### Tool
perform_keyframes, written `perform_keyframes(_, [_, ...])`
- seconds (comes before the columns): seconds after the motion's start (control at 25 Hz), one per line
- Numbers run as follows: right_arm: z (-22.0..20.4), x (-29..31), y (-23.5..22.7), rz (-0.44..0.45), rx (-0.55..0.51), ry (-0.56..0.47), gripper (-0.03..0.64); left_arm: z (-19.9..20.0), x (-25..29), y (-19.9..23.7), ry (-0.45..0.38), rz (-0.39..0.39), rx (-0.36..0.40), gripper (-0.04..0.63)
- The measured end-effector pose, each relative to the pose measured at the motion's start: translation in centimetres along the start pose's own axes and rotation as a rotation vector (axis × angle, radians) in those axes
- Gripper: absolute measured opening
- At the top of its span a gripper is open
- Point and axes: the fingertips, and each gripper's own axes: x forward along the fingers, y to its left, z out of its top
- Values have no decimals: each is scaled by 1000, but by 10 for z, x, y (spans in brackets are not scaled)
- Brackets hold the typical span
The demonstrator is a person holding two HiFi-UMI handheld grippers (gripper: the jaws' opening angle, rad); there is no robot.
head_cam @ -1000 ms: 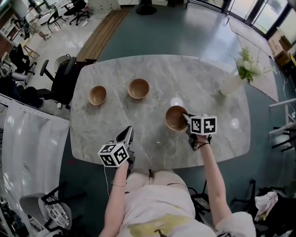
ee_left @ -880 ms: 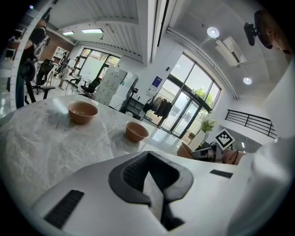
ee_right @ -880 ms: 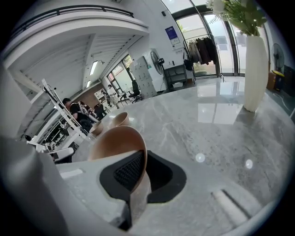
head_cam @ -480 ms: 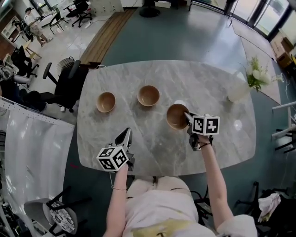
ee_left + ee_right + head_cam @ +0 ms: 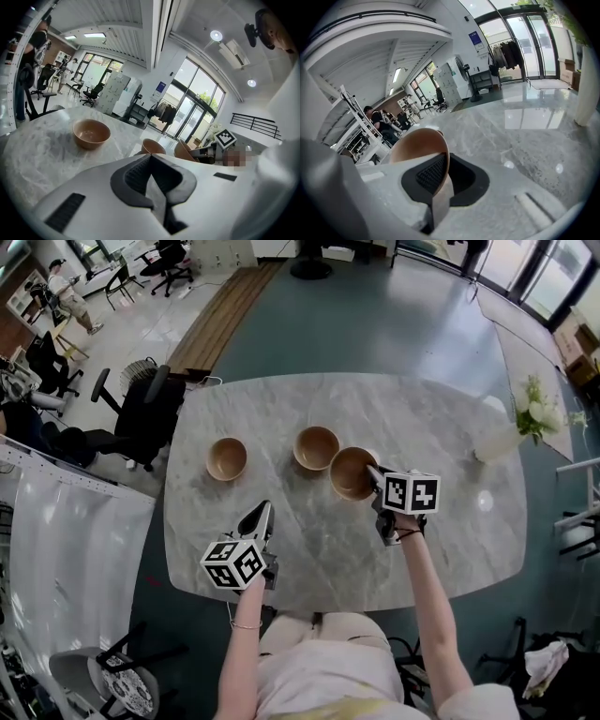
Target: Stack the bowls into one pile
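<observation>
Three tan wooden bowls are on the marble table (image 5: pixel 450 521). One bowl (image 5: pixel 227 457) stands at the left and a second bowl (image 5: pixel 316 447) in the middle. My right gripper (image 5: pixel 375 474) is shut on the rim of the third bowl (image 5: pixel 352 472), holding it tilted just right of the middle one. In the right gripper view that held bowl (image 5: pixel 419 144) fills the left side, its rim pinched in my right gripper (image 5: pixel 440 180). My left gripper (image 5: pixel 260 517) hovers near the table's front edge, shut and empty. The left gripper view shows the left bowl (image 5: pixel 91 132), middle bowl (image 5: pixel 153 146) and held bowl (image 5: pixel 183 151).
A white vase with flowers (image 5: pixel 525 423) stands at the table's far right. Office chairs (image 5: pixel 141 413) sit off the table's left side. The table's front edge runs just before the person's body.
My right gripper has carried the held bowl leftward and farther in, from well apart to right beside the middle bowl. The left gripper shifted a little along the table's front.
</observation>
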Motion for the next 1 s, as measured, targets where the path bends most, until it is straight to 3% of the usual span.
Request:
perform_keyframes(0.6, [42, 66, 28, -8, -27, -23, 20, 5, 29, 20, 27, 6, 9, 0])
perform_keyframes(1.0, [44, 102, 31, -69, -149, 56, 19, -1, 40, 36, 50, 23, -10, 0])
